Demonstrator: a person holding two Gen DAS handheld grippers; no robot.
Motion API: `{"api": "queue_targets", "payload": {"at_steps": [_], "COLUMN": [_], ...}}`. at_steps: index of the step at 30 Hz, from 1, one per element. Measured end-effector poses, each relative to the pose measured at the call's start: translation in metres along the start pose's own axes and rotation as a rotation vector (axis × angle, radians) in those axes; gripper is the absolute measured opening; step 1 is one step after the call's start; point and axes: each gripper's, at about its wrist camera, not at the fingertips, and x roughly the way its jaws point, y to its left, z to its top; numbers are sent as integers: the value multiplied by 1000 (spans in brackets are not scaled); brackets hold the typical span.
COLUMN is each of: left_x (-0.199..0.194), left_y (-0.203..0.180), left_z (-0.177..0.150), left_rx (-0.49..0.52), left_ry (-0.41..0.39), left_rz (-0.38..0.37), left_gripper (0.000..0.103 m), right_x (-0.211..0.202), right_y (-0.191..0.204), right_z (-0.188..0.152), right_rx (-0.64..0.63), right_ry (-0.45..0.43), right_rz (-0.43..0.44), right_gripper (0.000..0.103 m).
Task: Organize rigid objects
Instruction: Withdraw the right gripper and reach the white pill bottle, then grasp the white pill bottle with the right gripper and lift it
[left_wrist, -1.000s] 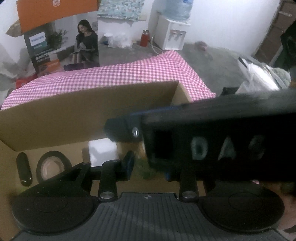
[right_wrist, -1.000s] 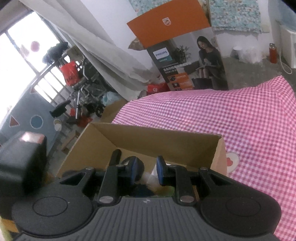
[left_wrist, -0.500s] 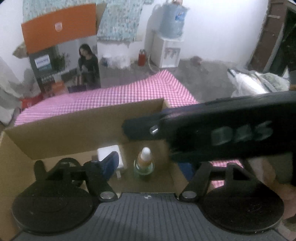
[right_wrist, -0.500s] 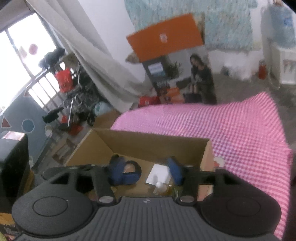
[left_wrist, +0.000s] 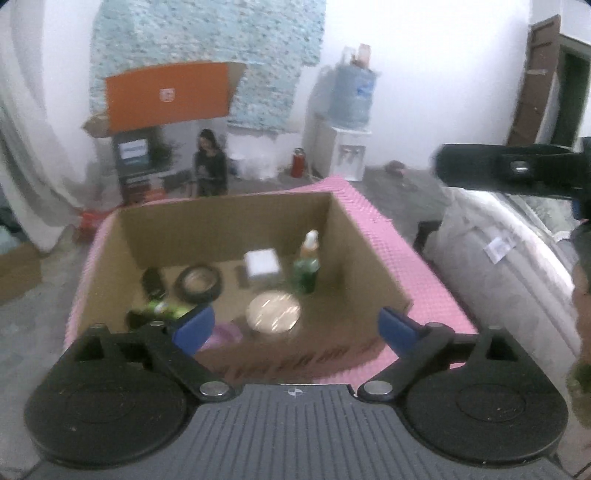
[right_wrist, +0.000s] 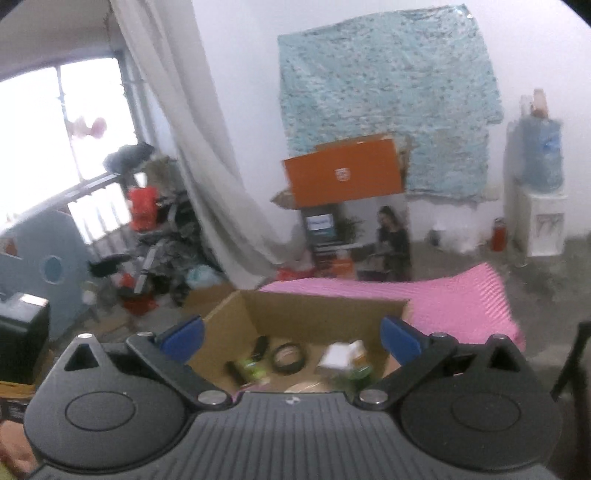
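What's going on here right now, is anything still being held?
Nothing is held. The left gripper and right gripper both stand open and empty, their jaws having just been opening, above the cardboard box on the pink cloth. Inside stand the green bottle, white box, tape roll and round lid.

black ribbed tool (left_wrist: 293, 328) bodies, blue pads (left_wrist: 194, 326), silver screws.

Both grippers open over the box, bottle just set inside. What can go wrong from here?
1. The green bottle stands upright and narrow near the cardboard box wall; a bump could tip it onto the white box or round tin.
2. The floor is crowded, with the tape roll close by, so the next drop may land on something.
3. The left gripper and right gripper share one box; they might collide.
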Motion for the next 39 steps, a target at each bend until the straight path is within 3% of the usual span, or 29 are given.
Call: {"api": "queue_targets", "payload": {"at_steps": [8, 15, 24, 27, 32, 39], "left_x": [-33, -9, 16, 20, 28, 33], "left_y": [46, 69, 91, 98, 105, 103], "left_z": [-52, -73, -84, -84, -83, -84], "left_rx": [-91, -97, -111, -126, -138, -153], "left_ry": [-22, 8, 38, 37, 53, 76], "left_rz": [164, 295, 304, 301, 293, 280], "left_gripper": [97, 96, 89, 83, 72, 54], "right_x": [13, 62, 129, 146, 169, 185], "right_y": [40, 72, 88, 92, 93, 94], "right_z": [-41, -63, -73, -76, -79, -84], "right_rx": [33, 119, 227, 245, 276, 301], "right_ry": [88, 250, 378, 393, 416, 428], "right_rz": [131, 240, 278, 273, 264, 279], "right_gripper": [103, 103, 98, 92, 72, 58]}}
